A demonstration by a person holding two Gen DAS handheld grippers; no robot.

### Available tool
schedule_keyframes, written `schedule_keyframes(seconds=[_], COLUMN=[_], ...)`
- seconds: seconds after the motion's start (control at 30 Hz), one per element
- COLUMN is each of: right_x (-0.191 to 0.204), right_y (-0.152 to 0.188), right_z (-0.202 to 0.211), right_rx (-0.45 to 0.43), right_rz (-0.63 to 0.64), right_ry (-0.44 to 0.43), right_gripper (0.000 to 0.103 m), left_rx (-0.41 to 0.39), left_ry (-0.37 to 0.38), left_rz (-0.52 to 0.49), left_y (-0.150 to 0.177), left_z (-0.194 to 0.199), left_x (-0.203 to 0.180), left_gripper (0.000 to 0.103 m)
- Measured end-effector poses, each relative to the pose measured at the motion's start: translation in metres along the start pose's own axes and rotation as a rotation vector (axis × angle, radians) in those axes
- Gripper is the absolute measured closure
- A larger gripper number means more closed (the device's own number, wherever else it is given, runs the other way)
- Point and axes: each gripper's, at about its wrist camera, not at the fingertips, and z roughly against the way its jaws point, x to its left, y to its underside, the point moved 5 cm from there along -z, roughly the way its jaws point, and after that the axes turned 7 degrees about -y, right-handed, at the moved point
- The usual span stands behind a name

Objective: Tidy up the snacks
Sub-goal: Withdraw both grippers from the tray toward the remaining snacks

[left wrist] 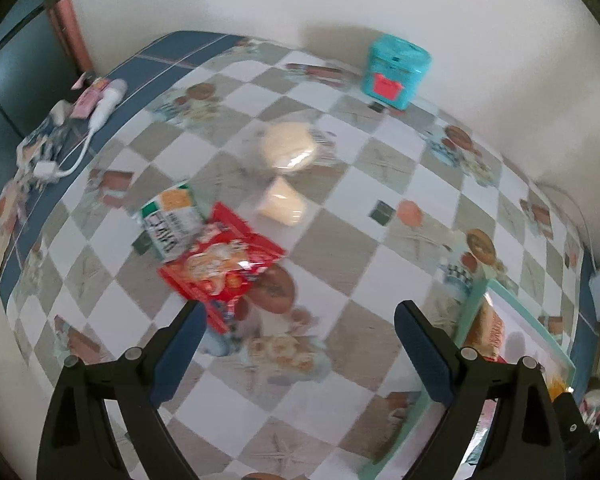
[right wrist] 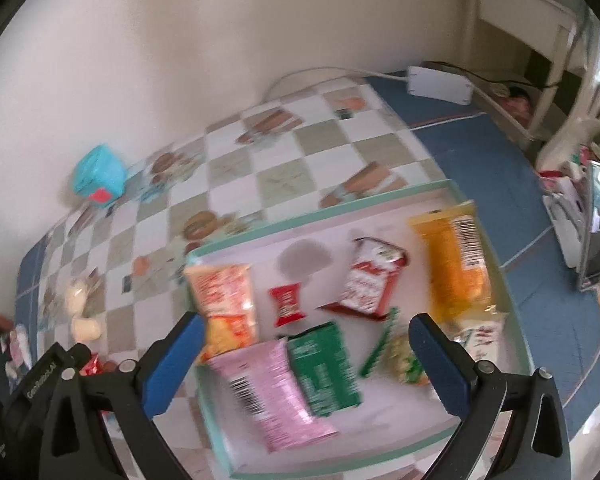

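A red snack bag [left wrist: 220, 264] lies on the checkered table, partly over a green-and-white packet [left wrist: 170, 220]. Two pale wrapped buns [left wrist: 288, 148] [left wrist: 282, 204] lie beyond them. My left gripper [left wrist: 300, 320] hovers open just in front of the red bag, nothing between its fingers. The teal-rimmed tray [right wrist: 300, 216] holds several snack packs: an orange one [right wrist: 454, 264], a pink one [right wrist: 272, 392], a green one [right wrist: 324, 368], a small red one [right wrist: 286, 304]. My right gripper [right wrist: 306, 340] hangs open above the tray, empty.
A teal tin [left wrist: 396, 72] stands near the wall. A white charger and cable [left wrist: 100, 116] lie at the table's left end. A white power adapter [right wrist: 440, 84] sits at the far right corner. The tray's corner [left wrist: 512, 320] shows at right of the left wrist view.
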Motion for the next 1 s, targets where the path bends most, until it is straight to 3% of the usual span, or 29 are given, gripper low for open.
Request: schedule_keyframes(seconds=[0.2, 0.43, 1.0], right_x=[0.028, 0.056, 0.116], right_y=[0.011, 0.021, 0.051], right_z=[-0.001, -0.003, -0.025], right_rx=[0.010, 0.020, 0.086], right_rz=[0.063, 0.114, 0.209], right_ry=[-0.020, -0.037, -0.099], right_gripper=[0.000, 0.000, 0.000], left_rx=[0.012, -0.016, -0.009], left_ry=[-0.004, -0.078, -0.138], left_rz=[0.075, 0.104, 0.256], left_y=[-0.008, -0.018, -0.036], left_z=[-0.004, -0.007, -0.021], left_x=[0.037, 0.084, 0.176], left_gripper=[0.008, 0.008, 0.008])
